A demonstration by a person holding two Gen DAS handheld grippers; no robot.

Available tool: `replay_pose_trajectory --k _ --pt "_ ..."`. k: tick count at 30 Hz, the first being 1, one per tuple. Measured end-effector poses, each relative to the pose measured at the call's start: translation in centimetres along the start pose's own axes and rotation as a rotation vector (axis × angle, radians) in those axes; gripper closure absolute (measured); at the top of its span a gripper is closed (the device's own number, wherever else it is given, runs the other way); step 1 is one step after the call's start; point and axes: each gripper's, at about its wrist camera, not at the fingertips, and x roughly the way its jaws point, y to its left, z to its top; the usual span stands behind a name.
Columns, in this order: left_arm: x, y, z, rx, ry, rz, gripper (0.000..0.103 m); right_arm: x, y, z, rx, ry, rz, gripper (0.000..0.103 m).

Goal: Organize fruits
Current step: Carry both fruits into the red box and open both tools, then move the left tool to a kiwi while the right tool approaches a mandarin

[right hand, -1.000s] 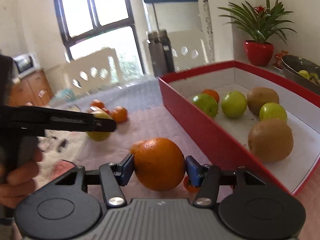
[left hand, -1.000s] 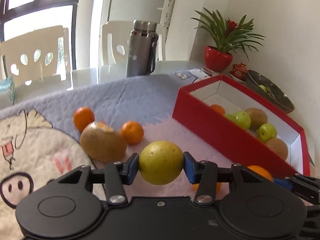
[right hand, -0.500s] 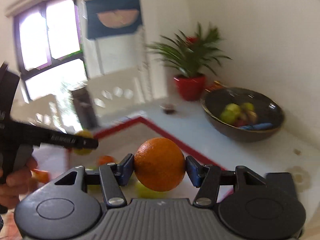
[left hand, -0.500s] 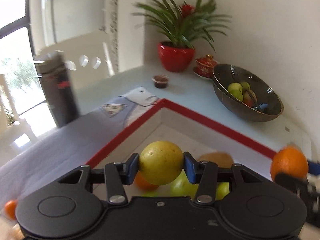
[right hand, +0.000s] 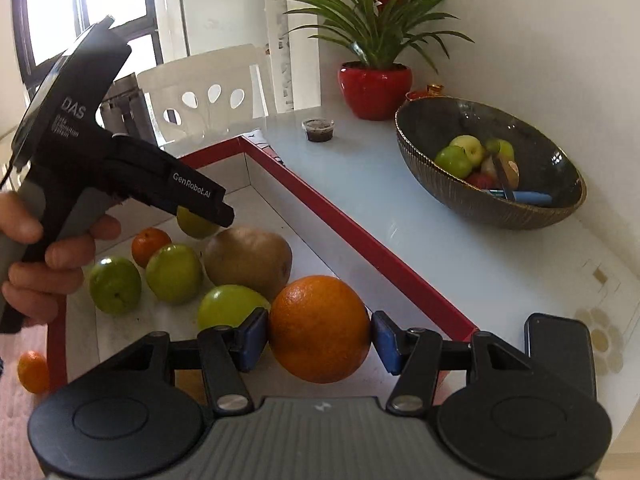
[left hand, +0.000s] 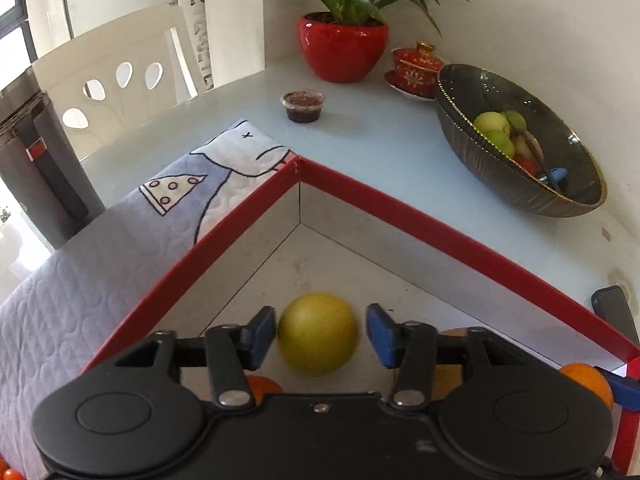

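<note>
Drop-off step. Left tongs (left hand: pixel 321 333) just opening – yellow fruit (left hand: pixel 318 334) loose between pads, lower centre, over red box (left hand: pixel 420 214). Right tongs (right hand: pixel 319 332) clamp orange (right hand: pixel 319 328) above box edge; next, lower inside, release.

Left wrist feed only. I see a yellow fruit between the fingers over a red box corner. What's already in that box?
Observer: The right wrist view shows a cluster of green fruits, a big brown fruit and a small orange on the floor of the red box.
Operator: The left gripper has just been opening, and the yellow fruit is loose between its fingers. What about the right side?
Observer: The right gripper is shut on a large orange, held over the box.
Operator: Any fruit outside?
Observer: A stray orange lies on the pink cloth, just beyond the box's left wall.
</note>
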Motion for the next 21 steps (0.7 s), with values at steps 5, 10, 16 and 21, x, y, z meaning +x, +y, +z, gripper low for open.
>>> replay_pose_trajectory --k 5,10,16,21 --pt "-2.6 0.5 -0.7 -0.014 -0.038 -0.045 0.023 -2.2 0.0 0.2 0.024 -0.062 -0.001 0.028" --pt "-9.0 2.6 -2.7 -0.015 -0.137 -0.038 0.023 -5.2 0.2 0.7 0.051 -0.146 0.073 0.025" --pt "-16.5 8.6 -7.8 -0.098 -0.193 0.128 0.023 -8.3 4.3 0.2 -0.002 -0.191 0.275 0.021" --pt "-20.9 15.5 -13.0 -0.295 -0.273 0.292 0.023 -10.1 10.9 -1.1 -0.14 -0.204 0.401 0.014"
